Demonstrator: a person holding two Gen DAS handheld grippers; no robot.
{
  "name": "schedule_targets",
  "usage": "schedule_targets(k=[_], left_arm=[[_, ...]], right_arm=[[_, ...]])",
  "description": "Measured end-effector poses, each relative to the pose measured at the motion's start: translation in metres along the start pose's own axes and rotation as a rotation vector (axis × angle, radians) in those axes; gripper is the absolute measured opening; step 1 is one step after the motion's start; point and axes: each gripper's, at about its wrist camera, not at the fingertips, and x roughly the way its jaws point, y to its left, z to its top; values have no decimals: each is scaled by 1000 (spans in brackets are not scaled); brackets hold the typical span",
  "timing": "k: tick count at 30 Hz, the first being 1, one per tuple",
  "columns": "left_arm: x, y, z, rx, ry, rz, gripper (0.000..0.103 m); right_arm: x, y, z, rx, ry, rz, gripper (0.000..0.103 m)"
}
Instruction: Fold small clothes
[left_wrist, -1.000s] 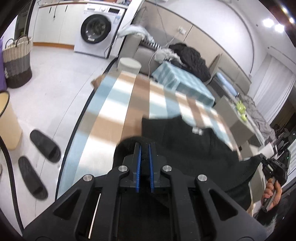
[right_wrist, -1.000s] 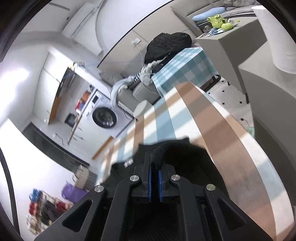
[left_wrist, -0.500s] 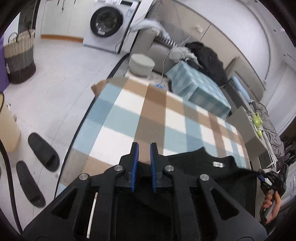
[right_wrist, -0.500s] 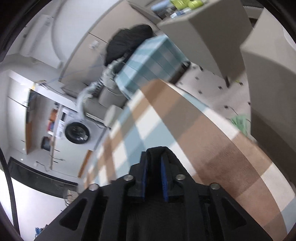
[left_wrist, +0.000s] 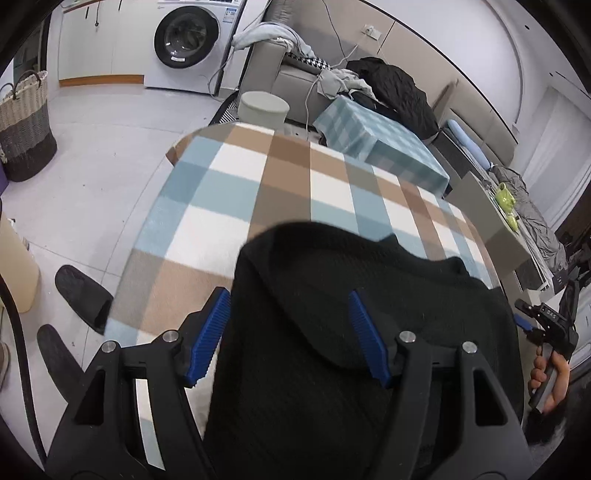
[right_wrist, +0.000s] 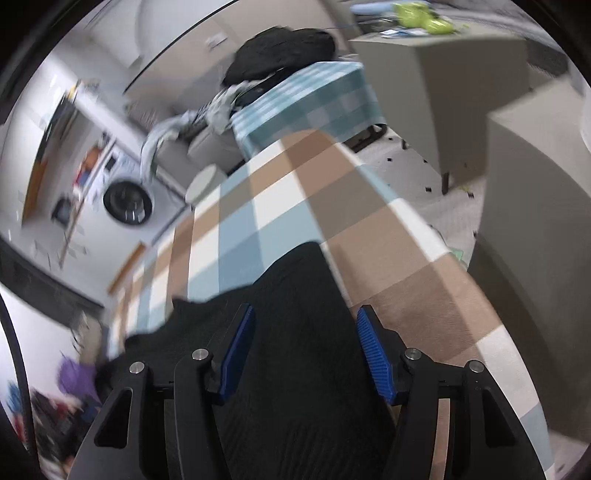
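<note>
Both tongs were opening, blue pads apart: the left tongs (left_wrist: 290, 332) and the right tongs (right_wrist: 303, 350) each had black knit cloth between their pads without pressing it. That black garment (left_wrist: 332, 295) lay on the near part of a bench covered by a blue, tan and white checked cloth (left_wrist: 258, 184). A hand (left_wrist: 550, 380) gripped the right tool's handle.

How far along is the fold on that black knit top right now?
Done: one fold looks made, the black knit top lying doubled over on the checked cloth. In hand: nothing; the left gripper and right gripper are both opening, fabric between the pads but not pinched. Left: probably further folds and smoothing; how compact it is cannot be told from here.
</note>
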Motion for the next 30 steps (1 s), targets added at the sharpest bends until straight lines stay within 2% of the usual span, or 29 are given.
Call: schedule_targets(k=[4, 8, 10, 12, 13, 14, 18, 19, 22, 23, 24, 28, 30], left_arm=[[-3, -2, -11, 7, 13, 1, 63], [-10, -2, -18, 10, 12, -2, 63], [-13, -4, -20, 18, 8, 3, 63], [-16, -7, -21, 27, 5, -8, 63], [-17, -8, -21, 33, 5, -11, 63], [-17, -10, -21, 40, 6, -13, 64], [-17, -14, -22, 49, 13, -21, 63], [-17, -14, -23, 53, 15, -22, 64], [-17, -14, -23, 54, 17, -22, 63], [-17, -15, -23, 53, 12, -20, 63], [-18, -14, -23, 54, 11, -20, 63], [-20, -13, -23, 55, 0, -22, 63], [-21, -12, -23, 57, 2, -19, 63]], right_arm=[[-2, 27, -9, -146, -31, -105, 62], [-10, 42, -13, -238, -82, -207, 62], [-15, 45, -15, -260, -95, -191, 62], [-18, 47, -17, -282, -108, -217, 62], [-16, 48, -17, -295, -99, -186, 62], [-12, 49, -19, -303, -70, -151, 62], [16, 52, -25, -335, 16, -161, 62], [24, 52, -27, -343, 34, -179, 57], [32, 50, -32, -372, 44, -206, 35], [30, 48, -32, -372, 33, -197, 24], [25, 47, -30, -363, 25, -169, 21], [-6, 45, -25, -342, -77, -38, 16], [-23, 38, -21, -286, -149, 105, 16]])
